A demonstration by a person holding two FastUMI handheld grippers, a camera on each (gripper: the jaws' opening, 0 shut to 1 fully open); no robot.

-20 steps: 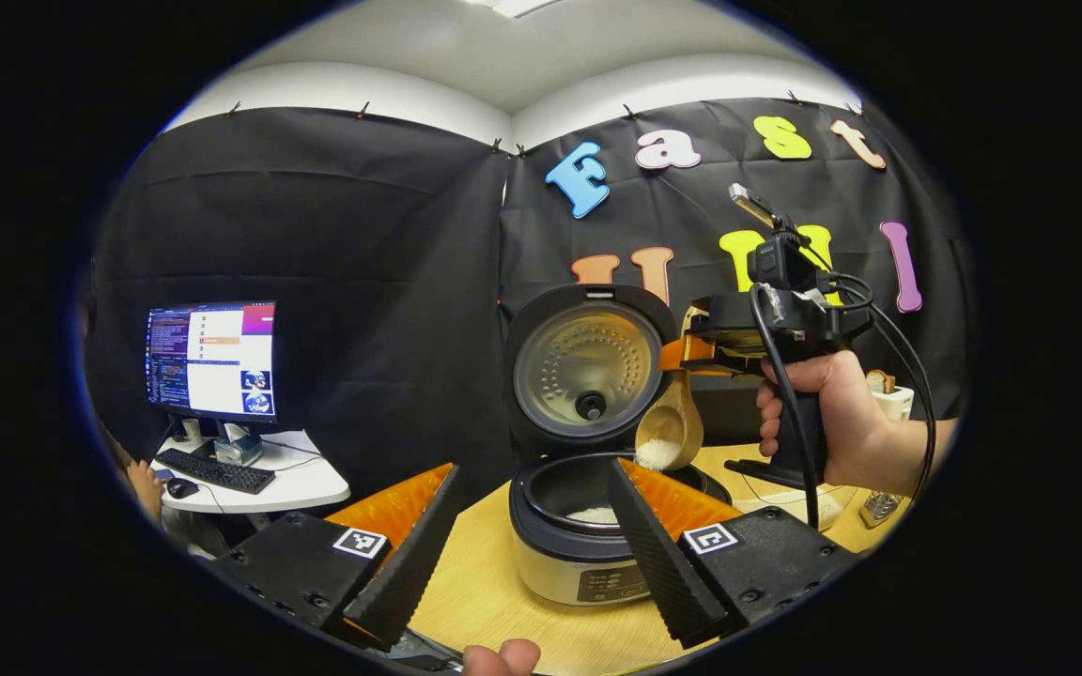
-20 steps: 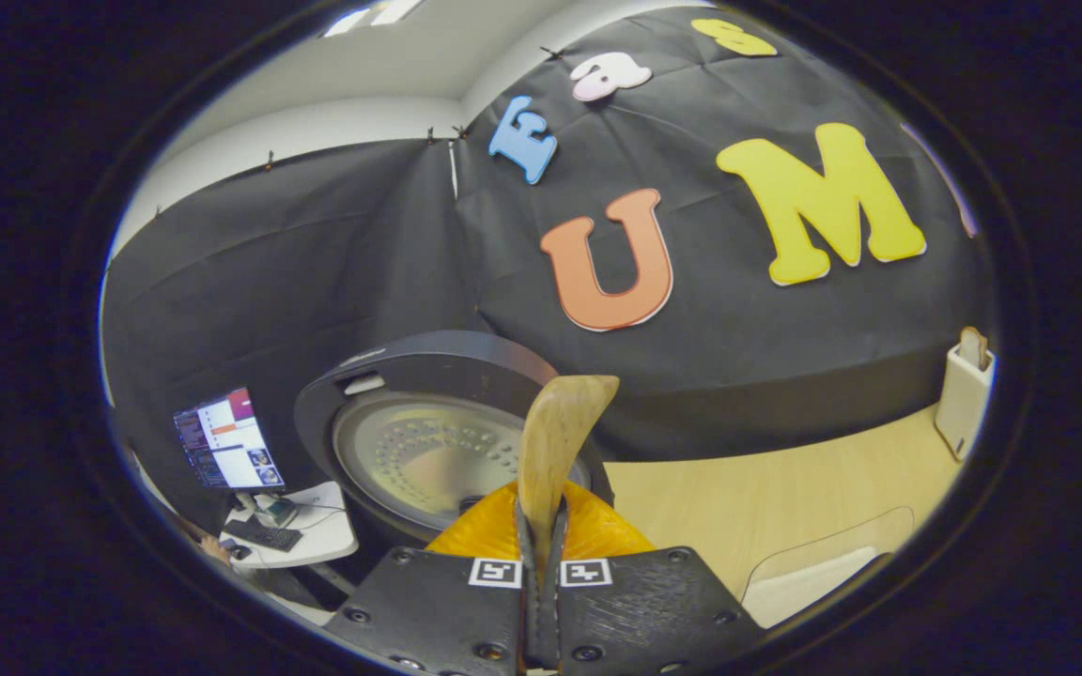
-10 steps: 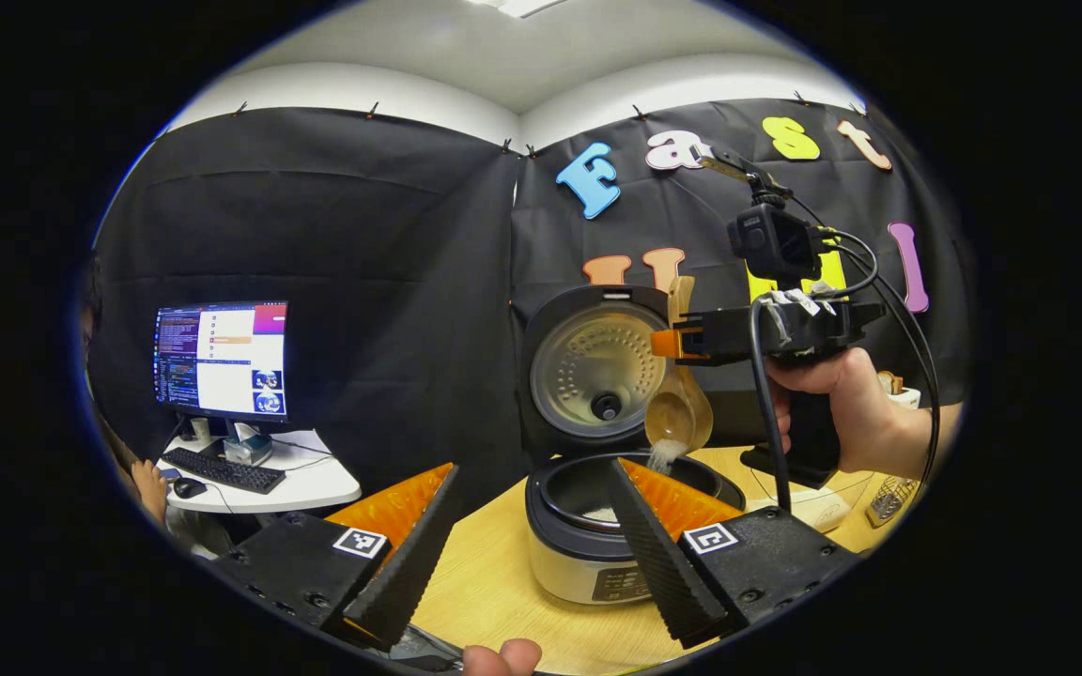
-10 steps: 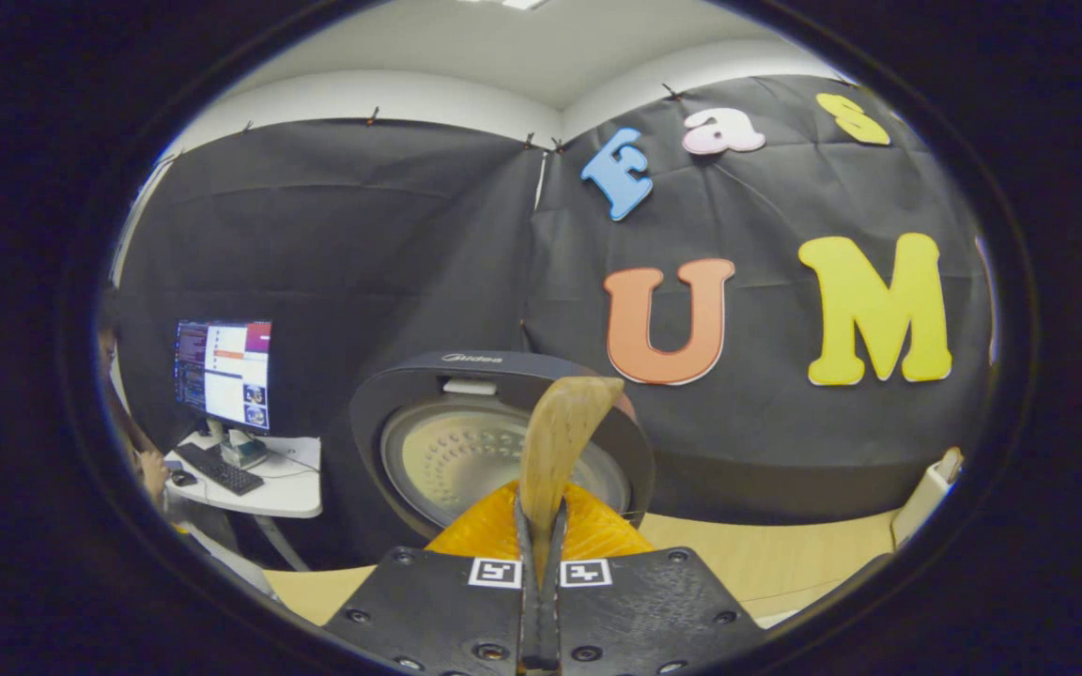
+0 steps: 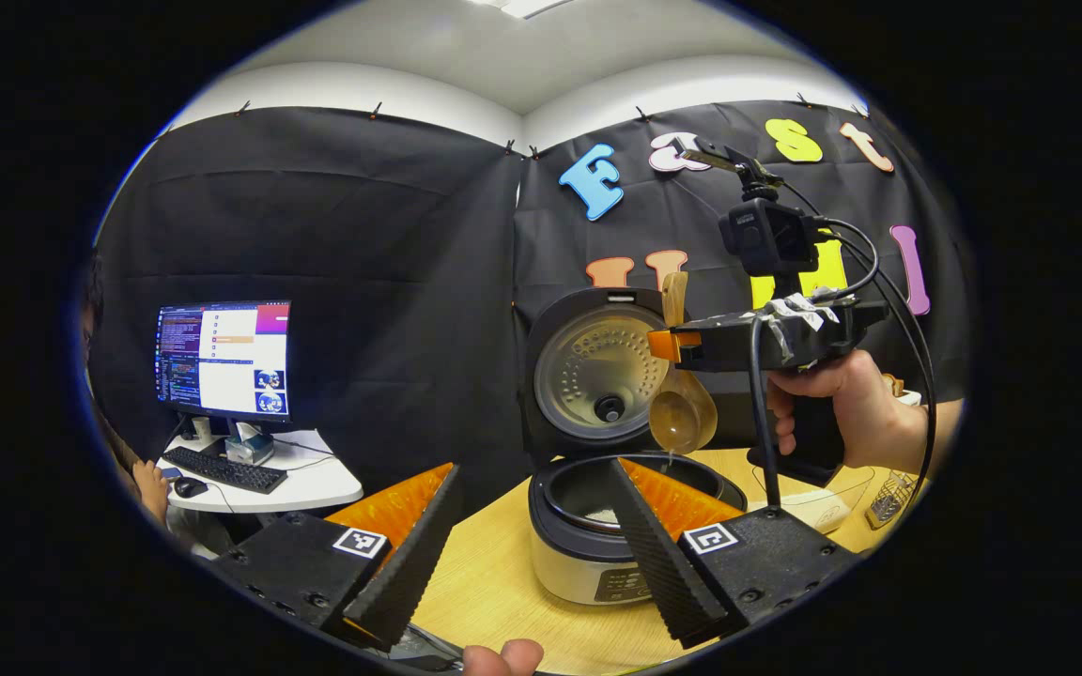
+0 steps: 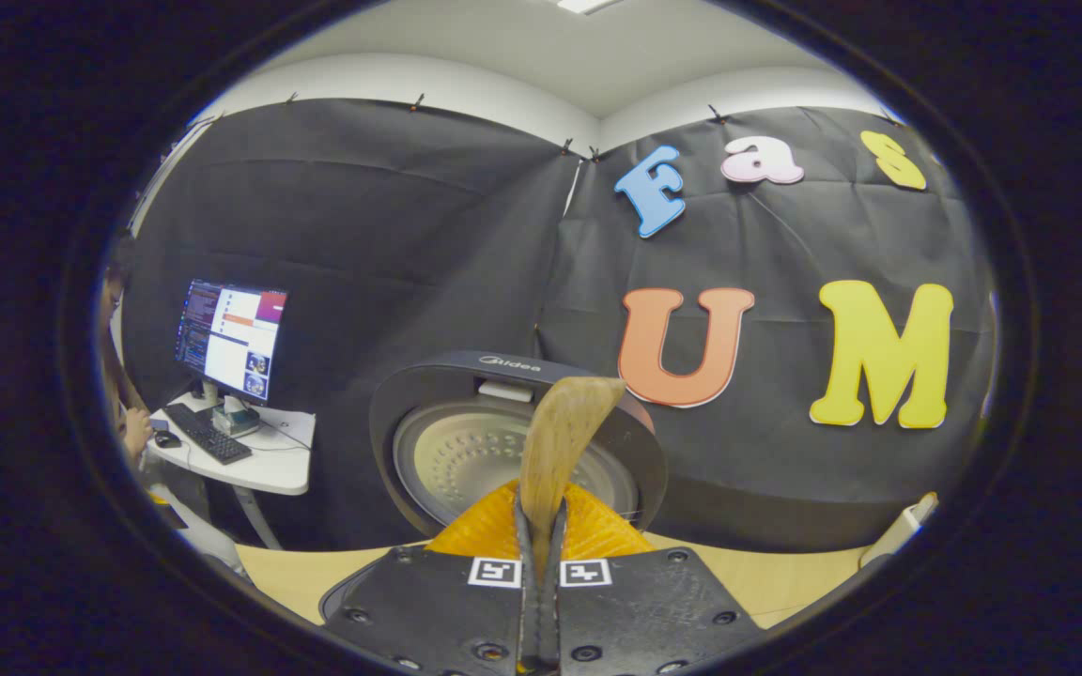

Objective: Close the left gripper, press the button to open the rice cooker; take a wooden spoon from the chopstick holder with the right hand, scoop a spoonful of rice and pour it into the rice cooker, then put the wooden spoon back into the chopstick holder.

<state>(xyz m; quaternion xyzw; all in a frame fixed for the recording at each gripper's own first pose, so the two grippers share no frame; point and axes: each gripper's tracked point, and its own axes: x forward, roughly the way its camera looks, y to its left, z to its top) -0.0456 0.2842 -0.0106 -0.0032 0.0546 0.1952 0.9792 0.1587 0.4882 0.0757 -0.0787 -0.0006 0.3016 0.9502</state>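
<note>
Even, moderately bright illumination from a ceiling panel (image 5: 517, 6) at the top edge of both views. The black cloth absorbs light and reads dim; the monitor (image 5: 222, 359) glows brightly, its screen slightly overexposed. The inner lid (image 5: 600, 373) of the rice cooker carries a soft metallic sheen. Shadows on the tabletop (image 5: 489, 582) are faint. Strong fisheye curvature bends wall seams towards the edges; focus is sharp throughout.

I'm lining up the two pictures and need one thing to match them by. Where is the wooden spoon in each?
Left gripper view: spoon right of centre, bowl down over the open cooker, held by the right gripper.
Right gripper view: spoon handle bottom centre, rising between the fingers.
Shared landmark: cooker lid.
</note>
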